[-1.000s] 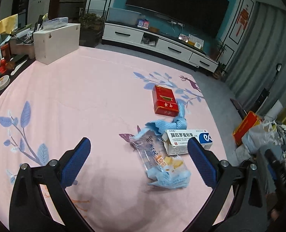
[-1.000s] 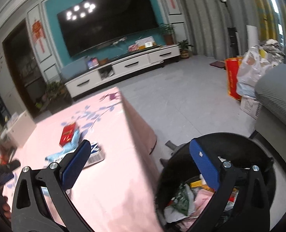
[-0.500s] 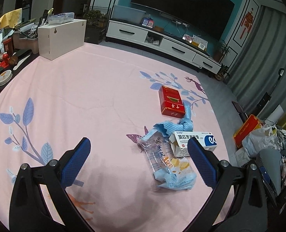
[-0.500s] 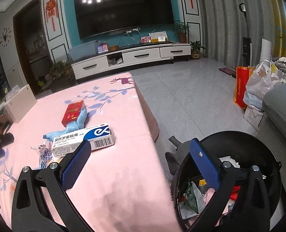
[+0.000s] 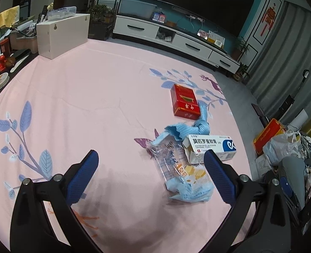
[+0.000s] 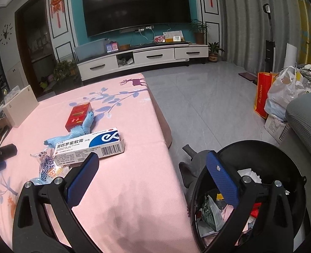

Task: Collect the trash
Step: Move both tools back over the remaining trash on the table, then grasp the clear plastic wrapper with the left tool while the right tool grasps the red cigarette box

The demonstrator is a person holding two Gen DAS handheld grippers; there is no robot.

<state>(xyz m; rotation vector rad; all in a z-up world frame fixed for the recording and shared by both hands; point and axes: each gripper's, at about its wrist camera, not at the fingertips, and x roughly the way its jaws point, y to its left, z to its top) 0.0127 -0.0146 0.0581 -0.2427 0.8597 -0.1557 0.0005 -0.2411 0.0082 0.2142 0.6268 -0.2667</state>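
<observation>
Pink tablecloth (image 5: 92, 97) carries the trash cluster near its right edge: clear plastic wrapper (image 5: 176, 168) with blue print closest, white-blue ointment box (image 5: 210, 147) touching its far side, blue cloth strip (image 5: 189, 128) running from under the box toward a red cigarette pack (image 5: 184, 103) and touching it. Same cluster in the right view: box (image 6: 88, 147) in front, wrapper (image 6: 46, 164) to its left, cloth (image 6: 81, 126) behind, red pack (image 6: 78, 116) furthest. Left gripper (image 5: 151, 168) spread wide, empty, above the cloth just short of the wrapper. Right gripper (image 6: 151, 172) spread wide, empty, straddling the table edge; its right finger sits over the black trash bin (image 6: 281, 147) on the floor beside the table, bin already holding mixed waste. White box (image 5: 62, 35) at the table's far left corner. Orange bag (image 6: 262, 92) and white plastic bag (image 6: 286, 92) on the floor, well apart from the bin
</observation>
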